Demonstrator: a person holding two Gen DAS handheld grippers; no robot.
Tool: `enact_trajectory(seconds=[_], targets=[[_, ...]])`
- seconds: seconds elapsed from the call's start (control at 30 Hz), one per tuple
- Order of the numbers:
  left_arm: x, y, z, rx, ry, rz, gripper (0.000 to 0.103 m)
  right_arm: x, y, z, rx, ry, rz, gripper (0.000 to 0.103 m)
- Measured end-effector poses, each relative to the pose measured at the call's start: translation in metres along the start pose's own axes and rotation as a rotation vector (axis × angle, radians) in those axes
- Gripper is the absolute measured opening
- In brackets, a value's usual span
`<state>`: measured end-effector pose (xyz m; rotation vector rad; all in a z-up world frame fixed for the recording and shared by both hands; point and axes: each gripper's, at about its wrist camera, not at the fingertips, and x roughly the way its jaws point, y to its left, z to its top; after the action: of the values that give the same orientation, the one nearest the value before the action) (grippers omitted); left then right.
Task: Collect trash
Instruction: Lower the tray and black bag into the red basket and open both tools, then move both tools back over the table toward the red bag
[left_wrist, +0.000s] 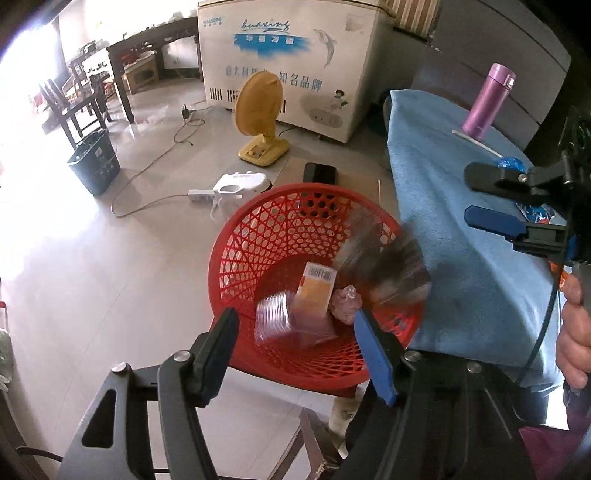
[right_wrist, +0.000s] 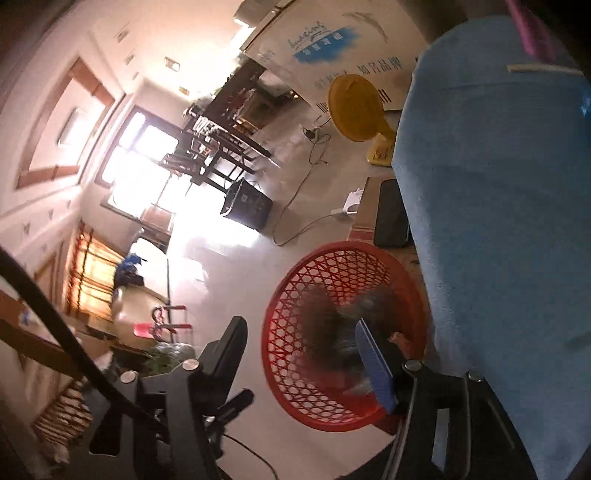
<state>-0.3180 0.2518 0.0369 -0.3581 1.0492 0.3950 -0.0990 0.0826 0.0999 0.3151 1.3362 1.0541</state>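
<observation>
A red mesh basket (left_wrist: 258, 236) stands beside the blue-clothed table (left_wrist: 454, 206). Inside lie an orange barcoded packet (left_wrist: 316, 291), clear plastic wrap (left_wrist: 273, 317) and a pink crumpled wad (left_wrist: 345, 302). A dark blurred piece of trash (left_wrist: 384, 266) is in the air over the basket's right side, also a blur in the right wrist view (right_wrist: 332, 328). My left gripper (left_wrist: 295, 343) is open and empty above the basket's near rim. My right gripper (left_wrist: 480, 199) is open over the table edge, and open above the basket (right_wrist: 347, 258) in its own view (right_wrist: 299, 354).
On the table stand a purple flask (left_wrist: 487, 99), a white straw (left_wrist: 476, 142), a blue crumpled wrapper (left_wrist: 511, 162) and a printed packet (left_wrist: 539, 214). On the floor are a yellow fan (left_wrist: 258, 118), a white freezer (left_wrist: 291, 62), a dark bin (left_wrist: 94, 162), cables and a phone (left_wrist: 320, 172).
</observation>
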Motion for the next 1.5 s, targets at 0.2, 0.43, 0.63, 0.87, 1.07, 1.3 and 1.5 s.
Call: enact_trajectory(seconds=[0.2, 0.43, 0.63, 0.87, 1.07, 1.3, 1.5], targets=[[-0.004, 0.01, 0.001, -0.03, -0.003, 0.0, 0.066, -0.016, -0.001, 0.0, -0.013, -0.073, -0.021, 0.065], [-0.009, -0.014, 0.006, 0.016, -0.019, -0.028, 0.068, -0.056, -0.019, -0.01, 0.002, -0.136, -0.075, 0.065], [-0.006, -0.056, 0.009, 0.101, -0.005, -0.081, 0.068, -0.097, -0.055, -0.032, 0.078, -0.189, -0.099, 0.065], [-0.007, -0.108, 0.007, 0.189, 0.018, -0.134, 0.068, -0.163, -0.106, -0.067, 0.195, -0.268, -0.143, 0.065], [-0.007, -0.169, 0.014, 0.314, 0.029, -0.189, 0.068, -0.226, -0.153, -0.097, 0.325, -0.386, -0.172, 0.065], [-0.018, -0.257, 0.041, 0.454, -0.028, -0.292, 0.069, -0.288, -0.187, -0.121, 0.425, -0.545, -0.188, 0.065], [-0.025, -0.293, 0.062, 0.423, -0.01, -0.358, 0.069, -0.311, -0.195, -0.107, 0.367, -0.585, -0.249, 0.065]])
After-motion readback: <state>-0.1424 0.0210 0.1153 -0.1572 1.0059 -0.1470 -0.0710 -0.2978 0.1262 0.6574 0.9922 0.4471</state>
